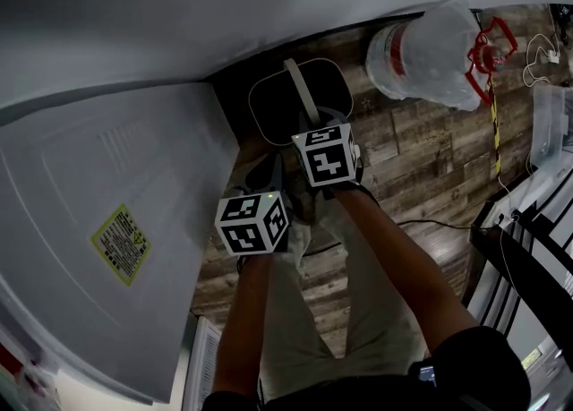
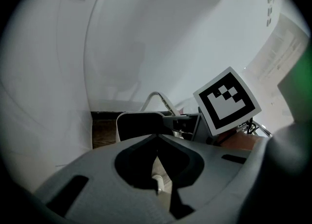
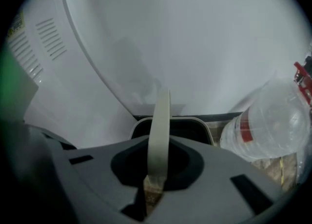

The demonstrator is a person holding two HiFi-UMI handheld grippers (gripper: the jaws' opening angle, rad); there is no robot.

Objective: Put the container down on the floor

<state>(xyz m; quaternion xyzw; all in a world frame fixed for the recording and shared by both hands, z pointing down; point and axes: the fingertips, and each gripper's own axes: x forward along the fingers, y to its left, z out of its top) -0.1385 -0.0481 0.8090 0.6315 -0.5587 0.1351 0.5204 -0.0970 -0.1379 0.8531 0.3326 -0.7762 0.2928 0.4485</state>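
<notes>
- Hanging nearest the person, the left hand-held gripper (image 2: 157, 145) has its jaws together on nothing and takes no part in the carry.
- Just beyond it, the right hand-held gripper (image 3: 158, 162) is clamped on the pale strap handle (image 3: 161, 120), pointing steeply down.
- The container (image 1: 273, 109), dark inside with a white rim, hangs from that handle in the corner between the white appliance door (image 1: 107, 221) and the white wall behind.
- It sits upright with its mouth facing up. The rounded opening's long axis runs left to right in the head view, and the handle arches across the short way, running away from the person.
- The step in hand looks like the set-down itself. The container seems low over the wooden floor (image 1: 412, 158), though I cannot tell whether its base touches.
- The next move likely calls for a level descent until the base rests flat, then parting the right jaws so the handle drops free.
- Farther right, a large clear water bottle (image 1: 421, 51) lies on its side near the container, so drifting that way risks a bump.
</notes>
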